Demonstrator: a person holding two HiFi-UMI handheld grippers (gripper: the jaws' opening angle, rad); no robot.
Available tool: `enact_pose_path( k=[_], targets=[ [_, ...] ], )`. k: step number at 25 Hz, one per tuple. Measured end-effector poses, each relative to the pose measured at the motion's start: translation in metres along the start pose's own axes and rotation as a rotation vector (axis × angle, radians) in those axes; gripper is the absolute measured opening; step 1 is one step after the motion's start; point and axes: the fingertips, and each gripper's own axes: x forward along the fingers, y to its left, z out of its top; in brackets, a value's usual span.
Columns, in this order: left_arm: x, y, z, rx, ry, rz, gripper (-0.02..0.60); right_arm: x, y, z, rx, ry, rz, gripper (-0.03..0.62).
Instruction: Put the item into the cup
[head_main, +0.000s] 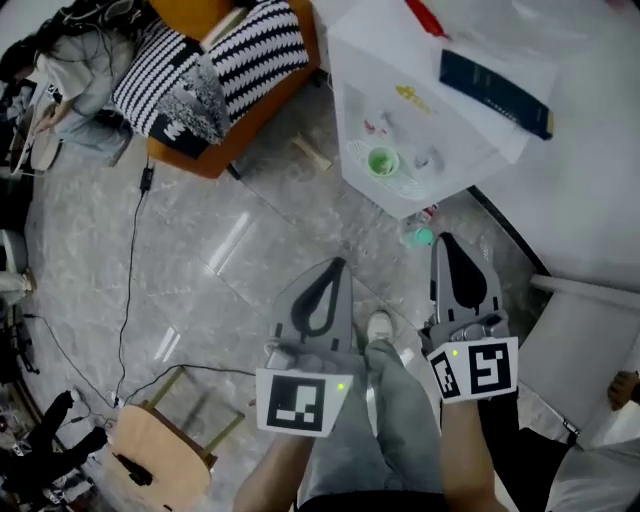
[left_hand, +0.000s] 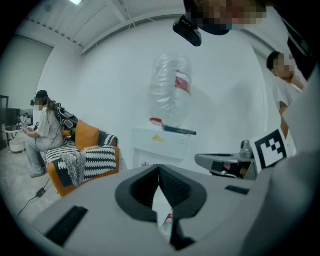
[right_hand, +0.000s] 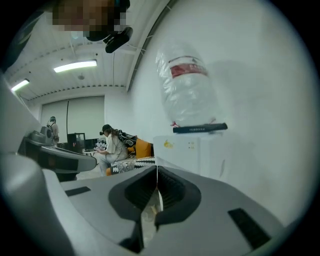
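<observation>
A green cup (head_main: 383, 160) stands on the drip tray of a white water dispenser (head_main: 400, 120), with small pale things beside it that I cannot make out. My left gripper (head_main: 338, 264) is held over the floor in front of the dispenser, jaws closed together and empty. My right gripper (head_main: 443, 238) is alongside it to the right, also shut on nothing. In the left gripper view the left gripper (left_hand: 159, 168) points at the dispenser (left_hand: 160, 145). The right gripper (right_hand: 157, 171) in its own view faces the dispenser (right_hand: 185, 147) too.
A dark book (head_main: 497, 88) lies on the dispenser top. A small teal object (head_main: 424, 237) lies on the floor at its foot. An orange sofa with striped cushions (head_main: 225, 70) is at the back left, a wooden stool (head_main: 160, 458) near left, and cables cross the floor.
</observation>
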Motion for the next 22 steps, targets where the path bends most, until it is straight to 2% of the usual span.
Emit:
enact_pose_path(
  k=[8,12,15,19,22],
  targets=[
    [-0.046,-0.049,0.092,0.001,-0.088,-0.02,0.011,-0.066,0.001,0.109,-0.05,-0.086,0.002,0.011],
    [-0.081,-0.077,0.142,0.054,-0.144,-0.03,0.011,-0.105,0.016,0.159,-0.068,-0.117,0.034,0.011],
    [-0.104,-0.093,0.179,0.048,-0.187,-0.037,0.011,-0.13,0.022,0.198,-0.078,-0.146,0.044,0.011],
    [-0.112,-0.124,0.205,0.07,-0.232,-0.068,0.011,-0.162,0.016,0.229,-0.104,-0.169,0.072,0.011],
    [-0.125,-0.138,0.226,0.069,-0.262,-0.072,0.011,-0.176,0.017,0.25,-0.128,-0.199,0.058,0.01]
  ],
)
